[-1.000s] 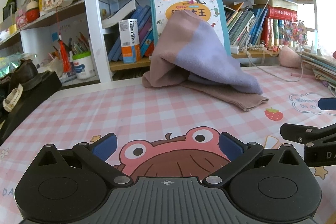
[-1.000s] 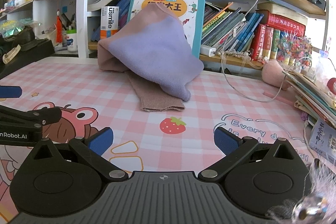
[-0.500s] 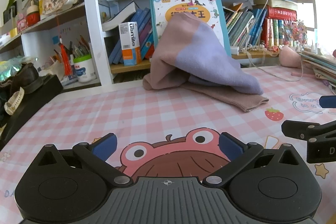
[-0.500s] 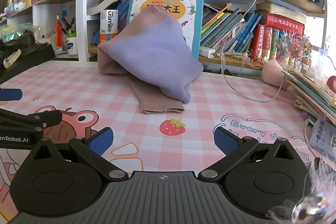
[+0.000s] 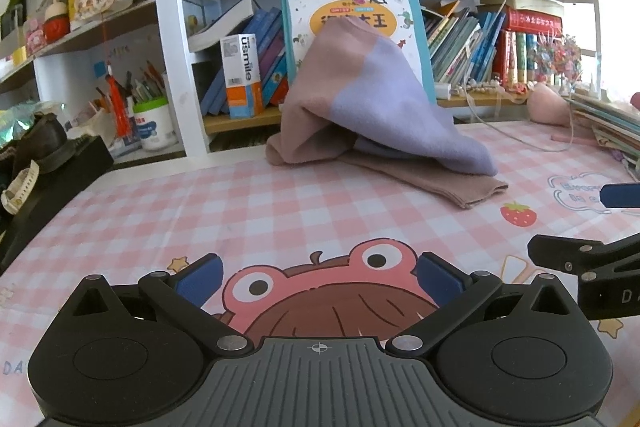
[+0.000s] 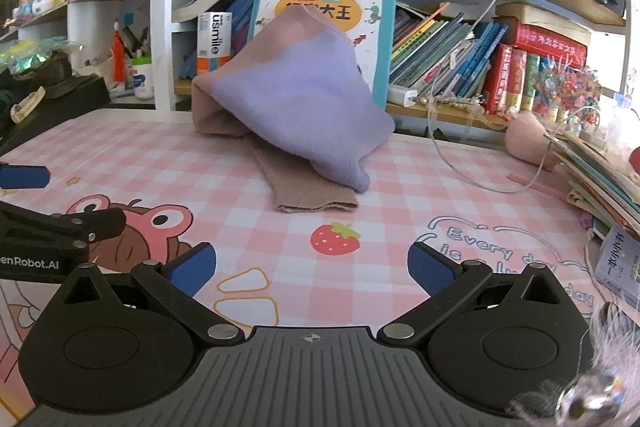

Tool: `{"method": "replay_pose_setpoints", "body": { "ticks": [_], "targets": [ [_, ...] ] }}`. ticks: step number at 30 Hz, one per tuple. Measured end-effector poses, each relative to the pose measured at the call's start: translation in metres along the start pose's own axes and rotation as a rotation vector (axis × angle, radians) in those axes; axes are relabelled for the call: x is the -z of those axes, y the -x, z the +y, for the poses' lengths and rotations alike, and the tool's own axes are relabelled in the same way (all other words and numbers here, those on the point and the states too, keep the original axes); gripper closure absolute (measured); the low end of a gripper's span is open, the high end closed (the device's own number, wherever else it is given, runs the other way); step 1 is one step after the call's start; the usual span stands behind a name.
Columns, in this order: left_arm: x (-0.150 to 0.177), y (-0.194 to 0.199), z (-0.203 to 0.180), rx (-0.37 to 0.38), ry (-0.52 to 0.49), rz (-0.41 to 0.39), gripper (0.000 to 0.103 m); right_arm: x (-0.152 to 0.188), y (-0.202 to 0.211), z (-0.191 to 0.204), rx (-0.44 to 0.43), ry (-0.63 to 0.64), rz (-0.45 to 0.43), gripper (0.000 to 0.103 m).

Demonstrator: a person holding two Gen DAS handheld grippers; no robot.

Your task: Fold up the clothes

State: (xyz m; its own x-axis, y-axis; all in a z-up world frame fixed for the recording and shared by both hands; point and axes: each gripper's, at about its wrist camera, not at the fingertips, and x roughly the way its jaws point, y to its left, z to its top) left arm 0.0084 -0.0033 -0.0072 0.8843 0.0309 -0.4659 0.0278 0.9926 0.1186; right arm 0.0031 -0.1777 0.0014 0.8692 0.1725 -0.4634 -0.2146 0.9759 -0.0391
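Tongs are seen nearest in both views: the left tongs (image 5: pixel 318 277) and the right tongs (image 6: pixel 311 267) are spread wide and nothing is held between them. Both are kept low above the pink checked surface (image 5: pixel 160 211), side by side. Farther on, well apart from both, the garment (image 5: pixel 376 115), pink and lilac, is found in a loose heap, leaned against a picture book (image 5: pixel 352 15) at the shelf, with one ribbed end (image 6: pixel 316 193) laid flat. No fold is judged done; grasping, spreading and folding are all left.
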Motion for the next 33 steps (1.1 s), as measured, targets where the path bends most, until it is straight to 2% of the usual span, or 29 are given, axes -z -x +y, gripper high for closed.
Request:
{"method": "replay_pose_setpoints", "body": {
  "ticks": [10, 20, 24, 33],
  "targets": [
    [0.0, -0.001, -0.006, -0.017, -0.031, 0.007, 0.0, 0.0, -0.002, 0.0, 0.002, -0.005, 0.012, 0.0],
    [0.0, 0.002, -0.011, -0.021, -0.068, -0.012, 0.0, 0.0, 0.005, -0.002, 0.018, -0.011, -0.026, 0.0],
    [-0.001, 0.001, -0.011, 0.013, -0.077, -0.003, 0.0, 0.0, 0.004, 0.0, 0.006, -0.004, -0.02, 0.0],
    [0.001, 0.005, -0.014, -0.013, -0.086, -0.032, 0.0, 0.0, 0.0, -0.001, -0.032, -0.005, 0.005, 0.0]
  ]
}}
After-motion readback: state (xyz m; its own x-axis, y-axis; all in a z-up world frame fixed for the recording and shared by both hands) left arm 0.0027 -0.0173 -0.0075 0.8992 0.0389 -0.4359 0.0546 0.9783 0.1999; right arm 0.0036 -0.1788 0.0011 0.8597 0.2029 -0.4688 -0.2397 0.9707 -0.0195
